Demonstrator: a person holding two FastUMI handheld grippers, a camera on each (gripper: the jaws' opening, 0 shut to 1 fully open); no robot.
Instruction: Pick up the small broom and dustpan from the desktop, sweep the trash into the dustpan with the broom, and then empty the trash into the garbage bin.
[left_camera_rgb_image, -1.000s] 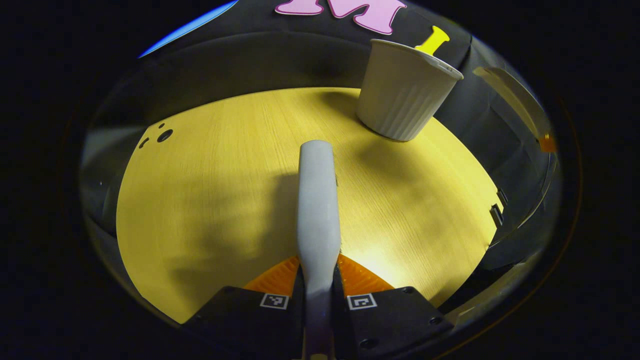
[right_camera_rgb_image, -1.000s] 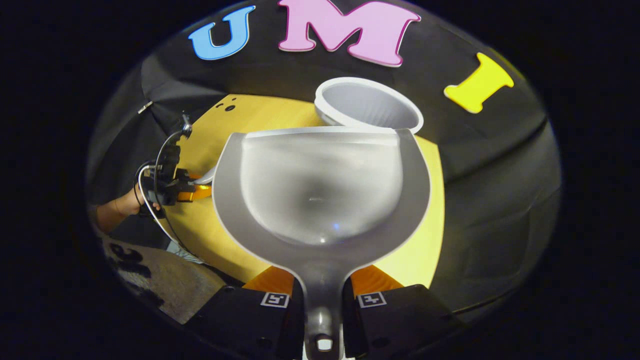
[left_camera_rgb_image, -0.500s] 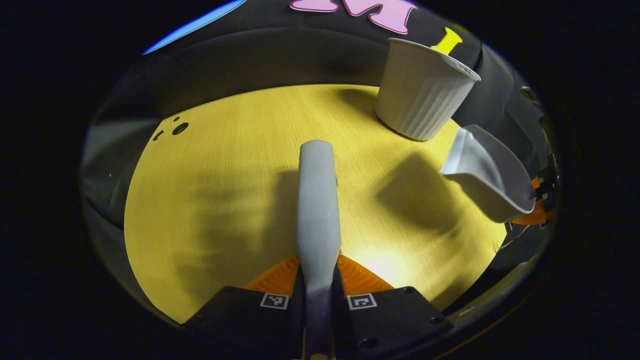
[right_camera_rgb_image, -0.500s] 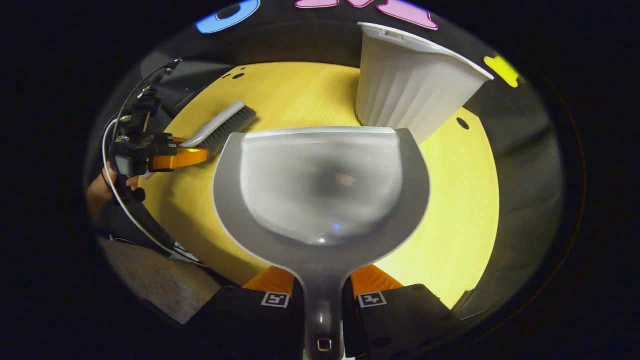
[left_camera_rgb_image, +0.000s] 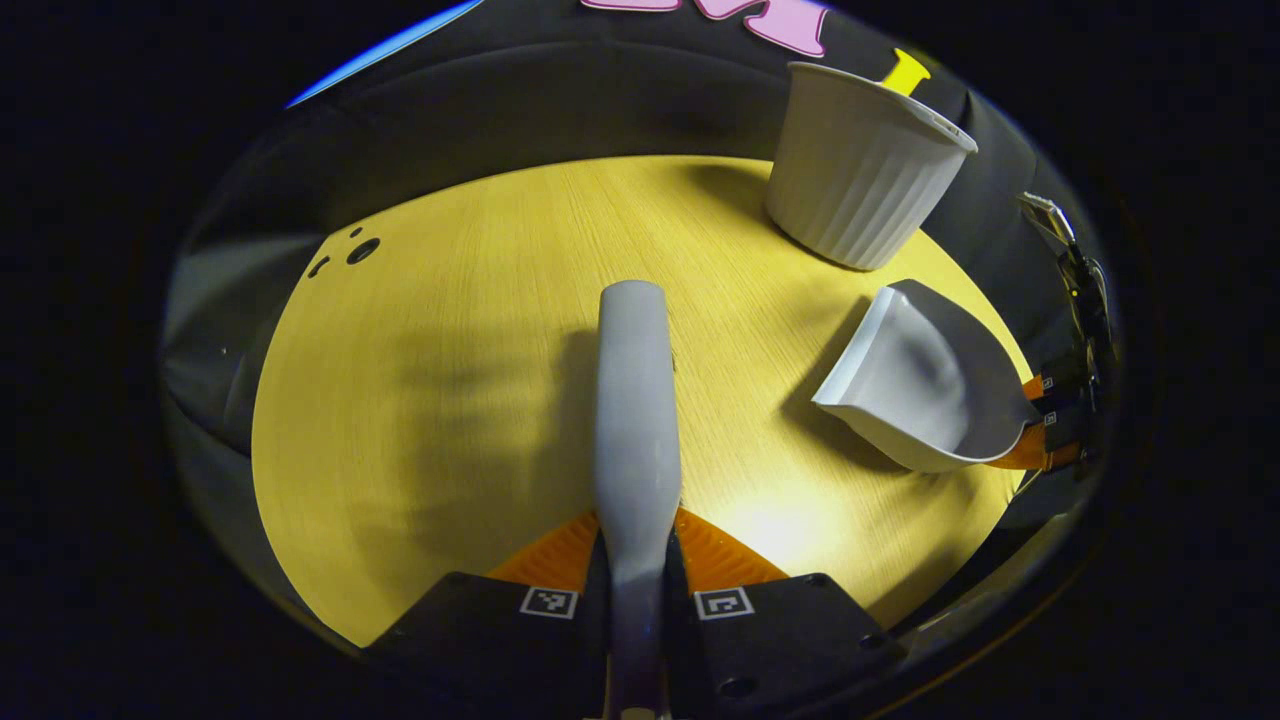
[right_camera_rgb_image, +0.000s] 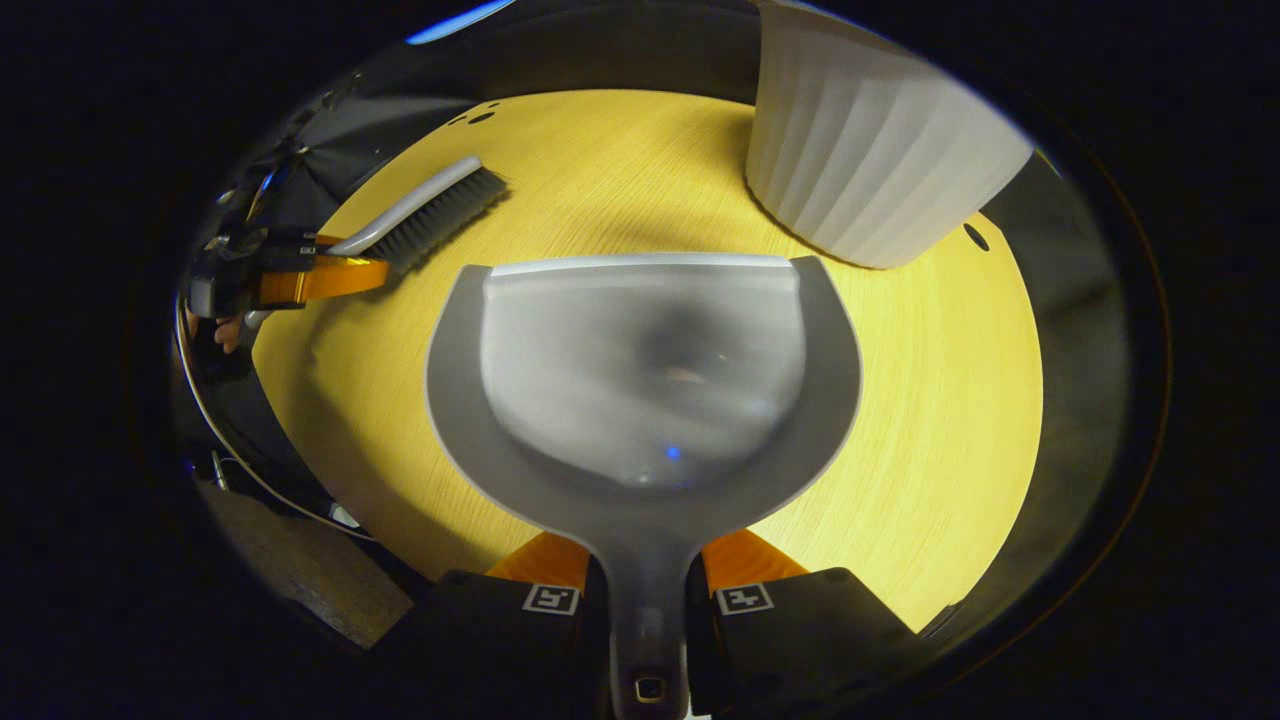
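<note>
left gripper has both fingers pressed on a broom handle; right gripper has both fingers clamped on a dustpan handle.

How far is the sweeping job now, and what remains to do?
Mostly done, it seems: the dustpan looks empty and no trash shows on the desktop. In hand: the right gripper holds the dustpan beside the bin; the left gripper holds the broom. Left: probably just setting both down.

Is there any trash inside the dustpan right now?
No, in the right gripper view the dustpan pan is bare, with nothing lying in its scoop.
</note>
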